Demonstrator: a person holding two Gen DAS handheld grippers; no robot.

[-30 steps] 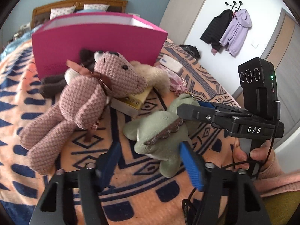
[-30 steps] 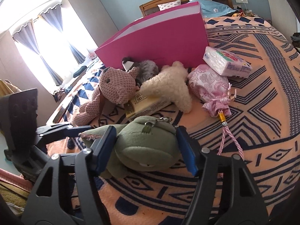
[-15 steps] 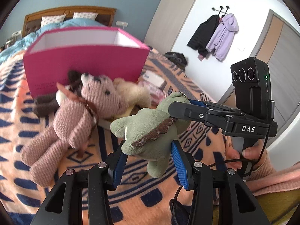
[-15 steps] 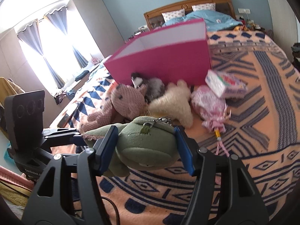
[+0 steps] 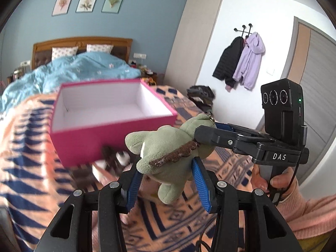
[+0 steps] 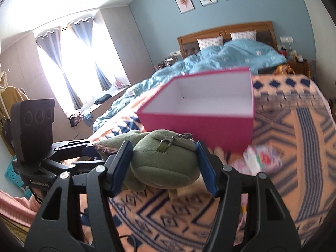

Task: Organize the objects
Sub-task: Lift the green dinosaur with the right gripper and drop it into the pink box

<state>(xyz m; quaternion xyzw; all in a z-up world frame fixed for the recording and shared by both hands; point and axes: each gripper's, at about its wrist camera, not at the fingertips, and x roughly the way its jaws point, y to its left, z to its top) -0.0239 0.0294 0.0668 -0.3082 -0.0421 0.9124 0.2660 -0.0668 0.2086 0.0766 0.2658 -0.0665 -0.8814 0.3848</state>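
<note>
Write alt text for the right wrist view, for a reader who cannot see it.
Two grippers hold a green plush toy in the air above a patterned blanket: the right gripper clamps its body and the left gripper grips it from the left. Behind it an empty pink box sits open on the bed.

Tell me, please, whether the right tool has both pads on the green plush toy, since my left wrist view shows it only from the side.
Observer: Yes, the right tool clamps the green plush toy between both blue pads.
Operator: Thank you. What lies on the bed behind the toy, where it blocks my view?
Observer: A blurred white packet lies by the near right corner of the pink box, as the right wrist view shows it.
</note>
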